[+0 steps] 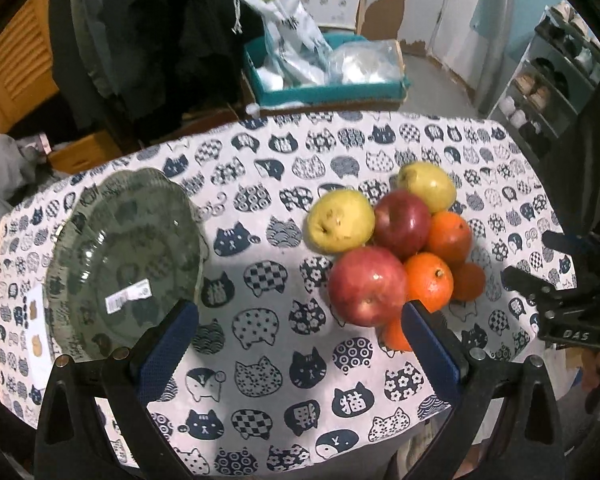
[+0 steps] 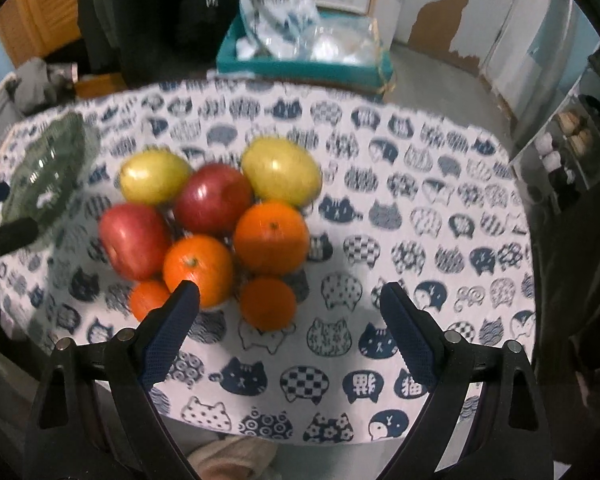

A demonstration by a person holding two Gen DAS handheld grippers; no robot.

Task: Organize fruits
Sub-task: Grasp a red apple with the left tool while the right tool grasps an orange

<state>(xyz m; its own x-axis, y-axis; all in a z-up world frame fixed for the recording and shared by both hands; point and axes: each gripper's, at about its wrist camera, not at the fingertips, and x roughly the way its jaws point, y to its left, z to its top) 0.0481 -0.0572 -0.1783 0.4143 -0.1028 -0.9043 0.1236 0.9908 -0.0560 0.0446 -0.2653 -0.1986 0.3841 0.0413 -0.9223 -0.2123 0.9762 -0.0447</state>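
Green glass plate (image 1: 124,264), scalloped rim, barcode sticker on its floor, sits on the left part of the table (image 1: 260,420); cat-print cloth over all. Nothing on the plate.

Left wrist view: left gripper (image 1: 296,344) fingers spread wide, nothing between them but cloth. Plate lies just ahead-left, its near rim beside the left finger. Fruit pile (image 1: 396,248) lies ahead-right, close to the right finger tip. Nearest piece is a red apple (image 1: 368,286), round, no long axis to speak of; a small orange (image 1: 396,336) is partly hidden behind the right finger. Behind them: second red apple (image 1: 402,224), two yellow pears (image 1: 340,220), more oranges (image 1: 430,284). Pieces touch one another in one tight cluster. The other tool shows at far right edge.

Right wrist view (some motion blur): right gripper (image 2: 290,320) fingers likewise spread, empty. A small orange (image 2: 268,304) sits inside the gap, just ahead of the fingers, slightly left of centre. A larger orange (image 2: 198,268) is at the left finger tip; the rest of the pile runs ahead and left. Plate (image 2: 48,172) is far left, well apart from this gripper.

Judgement: the right hand is better lined up on the fruit, small orange first, being round and free-standing. The left hand is nearer the plate. A grasp on the pile's edge could set neighbours rolling.
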